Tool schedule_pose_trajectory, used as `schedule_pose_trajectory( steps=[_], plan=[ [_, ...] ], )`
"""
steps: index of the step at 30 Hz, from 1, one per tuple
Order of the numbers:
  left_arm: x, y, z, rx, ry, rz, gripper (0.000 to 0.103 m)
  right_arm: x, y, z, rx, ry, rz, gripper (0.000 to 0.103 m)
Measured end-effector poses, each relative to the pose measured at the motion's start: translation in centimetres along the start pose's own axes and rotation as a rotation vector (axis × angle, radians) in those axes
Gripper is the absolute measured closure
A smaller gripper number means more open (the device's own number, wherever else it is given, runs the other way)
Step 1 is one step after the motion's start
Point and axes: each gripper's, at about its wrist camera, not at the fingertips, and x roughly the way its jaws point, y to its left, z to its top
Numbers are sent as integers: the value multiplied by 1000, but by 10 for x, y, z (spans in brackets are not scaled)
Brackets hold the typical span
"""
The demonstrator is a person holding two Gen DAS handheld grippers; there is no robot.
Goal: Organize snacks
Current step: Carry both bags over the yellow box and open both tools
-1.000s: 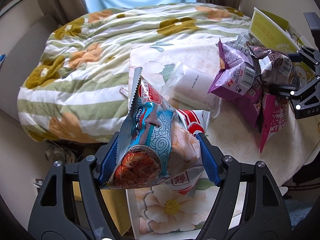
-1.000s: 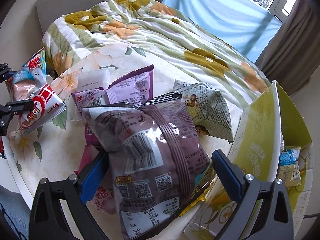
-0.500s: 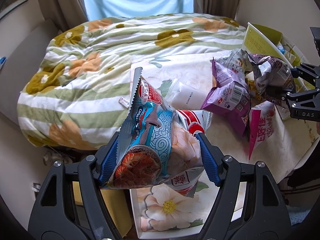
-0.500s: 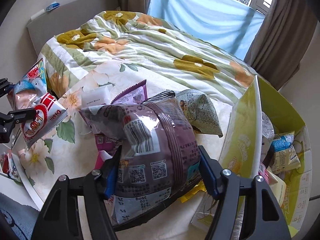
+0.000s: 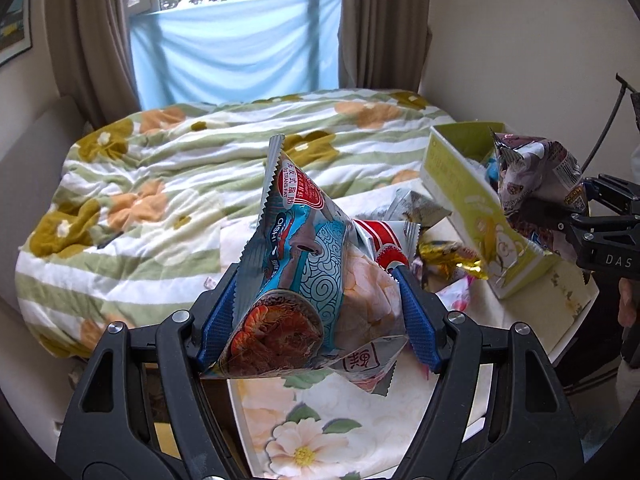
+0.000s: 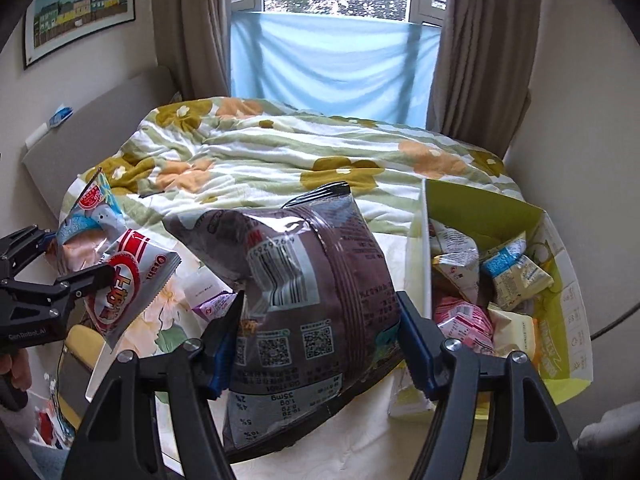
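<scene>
Left gripper [image 5: 316,312] clamps two snack packets, blue prawn-cracker bag [image 5: 296,264] and red-and-white bag [image 6: 120,292], lifted clear of the floral table [image 5: 320,420]. Right gripper [image 6: 320,336] grips brown bag [image 6: 312,280] beside the yellow-green box [image 6: 500,216] at the table's right edge, presumably for loading.

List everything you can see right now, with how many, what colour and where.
Oishi snack bags: two, blue and red-white, held together in the left gripper.
Brown snack bag: one, held in the right gripper beside the box.
Yellow-green box: one, open, right of the brown bag.
Small packets: several, white, blue and pink, inside the box.
Gold wrapper: one, on the table by the box.
Floral table: one, white.
Bed quilt: one, green-striped floral, behind the table.
Left gripper: fingers blue, shut.
Right gripper: fingers blue, shut.
</scene>
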Motion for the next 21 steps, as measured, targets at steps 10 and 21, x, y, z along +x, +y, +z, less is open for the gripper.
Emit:
schedule_pose_trajectory(
  steps=[10,21],
  plan=[
    [-10,-91,70,28,-109,-68,32,-47,-92,2,104,-62,-98,38],
    [61,-234,104,45,-29,-168,32,-57,-208,-4,148,-55,-92,38]
  ],
)
